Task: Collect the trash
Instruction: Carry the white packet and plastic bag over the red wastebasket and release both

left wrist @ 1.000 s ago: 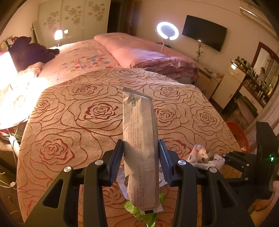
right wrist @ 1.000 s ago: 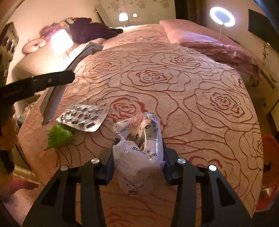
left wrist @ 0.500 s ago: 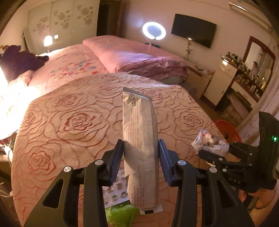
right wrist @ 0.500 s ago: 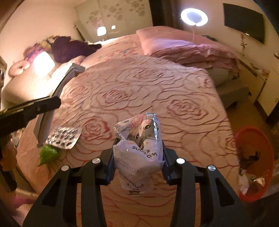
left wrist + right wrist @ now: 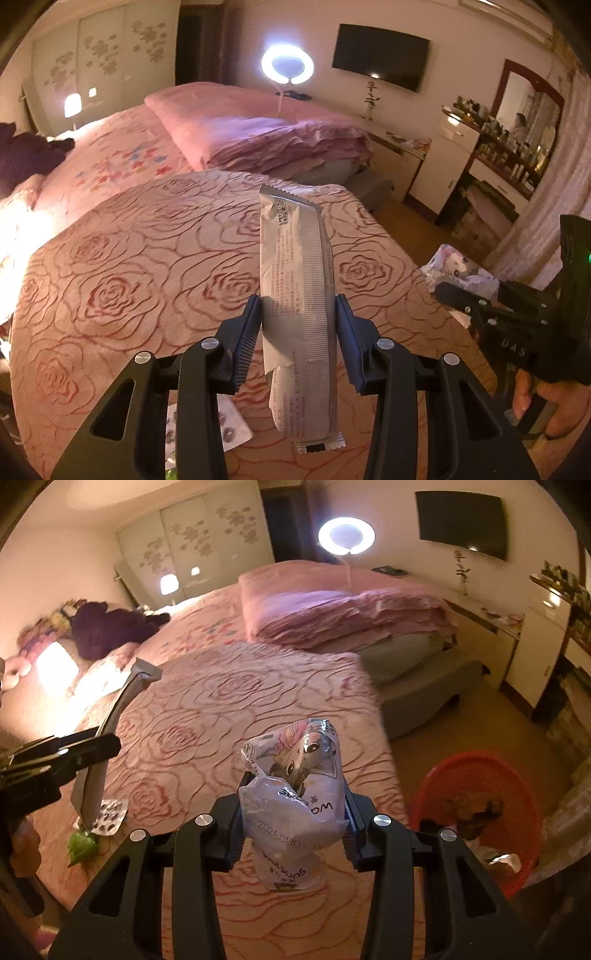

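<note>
My left gripper (image 5: 297,314) is shut on a long silver snack wrapper (image 5: 295,295) and holds it upright above the rose-patterned bed cover (image 5: 129,277). My right gripper (image 5: 293,797) is shut on a crumpled white tissue packet with a cartoon face (image 5: 295,786); the packet also shows in the left wrist view (image 5: 456,267). A red trash basket (image 5: 476,812) with some rubbish inside stands on the floor to the right of the bed. A pill blister sheet (image 5: 110,814) and a green wrapper (image 5: 82,845) lie on the cover near its front edge.
A folded pink duvet (image 5: 258,129) lies further up the bed. A ring light (image 5: 287,64), a wall television (image 5: 380,55) and a white dresser with bottles (image 5: 491,147) stand along the right wall. A dark plush toy (image 5: 107,627) lies at the left.
Both grippers have lifted and swung right with their trash held. The red basket has come into the right wrist view and grown larger; the blister sheet and green wrapper have slid left and down.
</note>
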{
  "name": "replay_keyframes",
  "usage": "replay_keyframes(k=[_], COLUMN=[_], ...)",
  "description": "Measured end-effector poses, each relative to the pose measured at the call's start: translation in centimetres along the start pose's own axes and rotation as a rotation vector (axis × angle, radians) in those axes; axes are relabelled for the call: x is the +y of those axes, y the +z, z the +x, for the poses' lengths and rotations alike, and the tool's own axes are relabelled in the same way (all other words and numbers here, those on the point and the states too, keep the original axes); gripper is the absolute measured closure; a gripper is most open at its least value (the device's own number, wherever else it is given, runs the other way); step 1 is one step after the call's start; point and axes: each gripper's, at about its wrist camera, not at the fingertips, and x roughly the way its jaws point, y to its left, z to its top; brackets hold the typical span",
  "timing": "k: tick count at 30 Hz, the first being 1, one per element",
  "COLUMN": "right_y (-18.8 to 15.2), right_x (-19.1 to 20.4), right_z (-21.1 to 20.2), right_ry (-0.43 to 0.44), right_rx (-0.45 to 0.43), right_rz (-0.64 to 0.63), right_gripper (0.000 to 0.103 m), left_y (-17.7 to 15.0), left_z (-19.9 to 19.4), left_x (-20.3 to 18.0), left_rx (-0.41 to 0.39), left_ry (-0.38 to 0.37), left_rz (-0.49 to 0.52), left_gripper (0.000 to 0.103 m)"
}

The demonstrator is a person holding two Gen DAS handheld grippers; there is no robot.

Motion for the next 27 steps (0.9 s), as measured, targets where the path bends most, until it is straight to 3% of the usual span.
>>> replay_keyframes(k=[27], right_y=[-1.1], right_x=[-10.3], right_z=[-5.0], right_ry=[-0.178], right_rx=[-0.094], right_rz=[0.193], right_gripper=[0.062], left_y=[2.6], left_z=[4.9], left_x=[-10.4], left_rx=[0.056], left_ry=[-0.145], left_rz=[0.123], left_gripper=[0.064])
